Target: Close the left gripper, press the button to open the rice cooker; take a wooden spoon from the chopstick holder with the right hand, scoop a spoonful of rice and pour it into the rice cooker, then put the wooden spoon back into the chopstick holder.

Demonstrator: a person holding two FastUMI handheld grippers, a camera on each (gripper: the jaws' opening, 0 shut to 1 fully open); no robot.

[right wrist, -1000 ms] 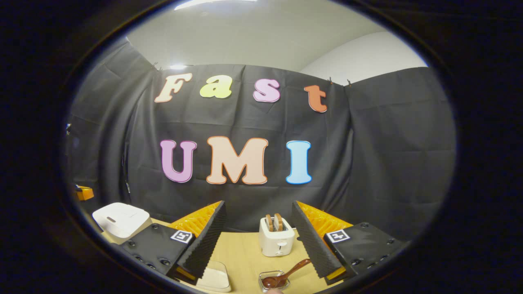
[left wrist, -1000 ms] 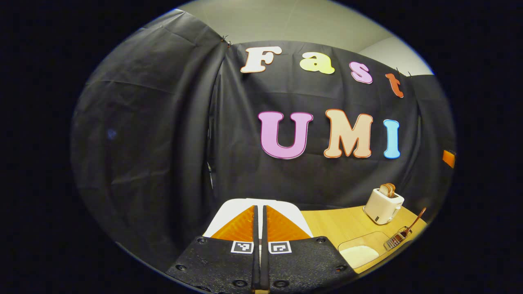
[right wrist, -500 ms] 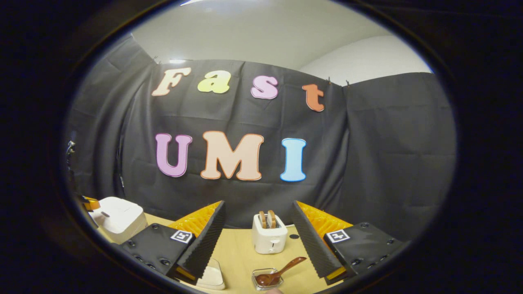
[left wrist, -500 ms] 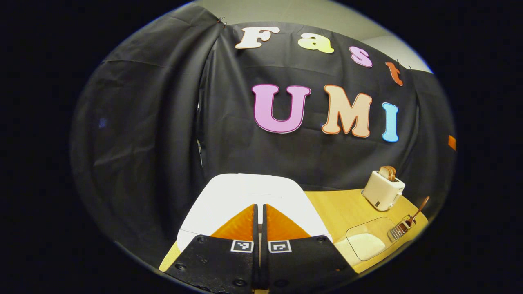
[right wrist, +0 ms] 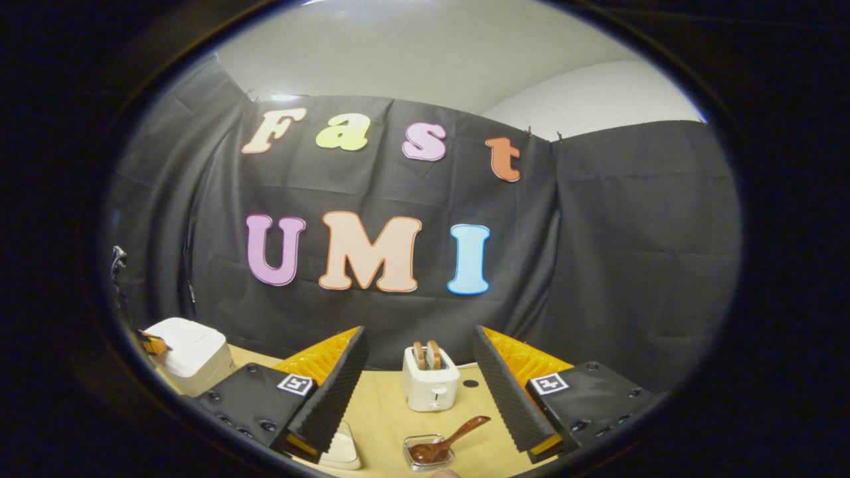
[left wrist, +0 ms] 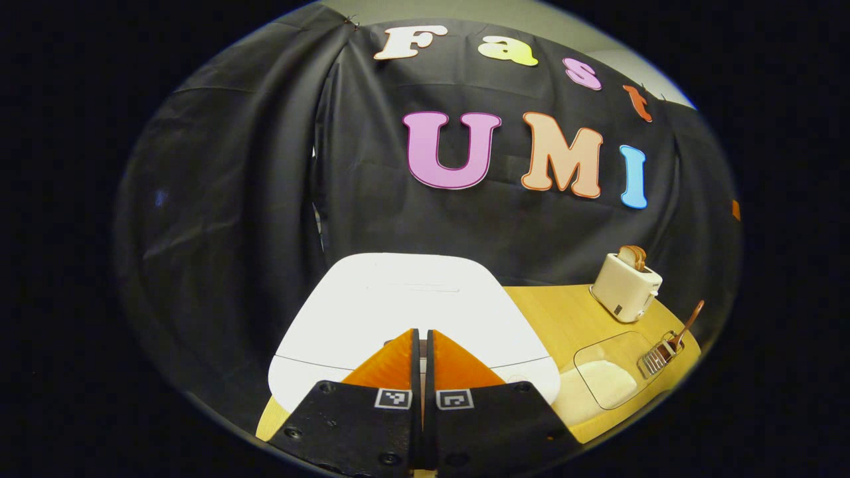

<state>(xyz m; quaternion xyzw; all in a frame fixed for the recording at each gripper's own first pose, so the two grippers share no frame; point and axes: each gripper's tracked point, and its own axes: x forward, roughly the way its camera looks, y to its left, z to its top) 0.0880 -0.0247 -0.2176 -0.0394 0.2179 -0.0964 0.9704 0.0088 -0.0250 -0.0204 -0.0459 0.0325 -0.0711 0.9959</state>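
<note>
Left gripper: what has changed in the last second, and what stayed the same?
The shut left gripper came down toward the white rice cooker, whose lid is still closed. The right gripper stayed open and empty; the wooden spoon remains in its holder.

black gripper bodies with round screws, each finger base bearing a square black-and-white marker.

Light falls evenly from overhead, and the rice cooker lid ahead of the closed jaws glares almost featureless white. Both fisheye views bend the table edge and cloth folds strongly toward their rims. Focus is sharp centrally, softening at the margins.
</note>
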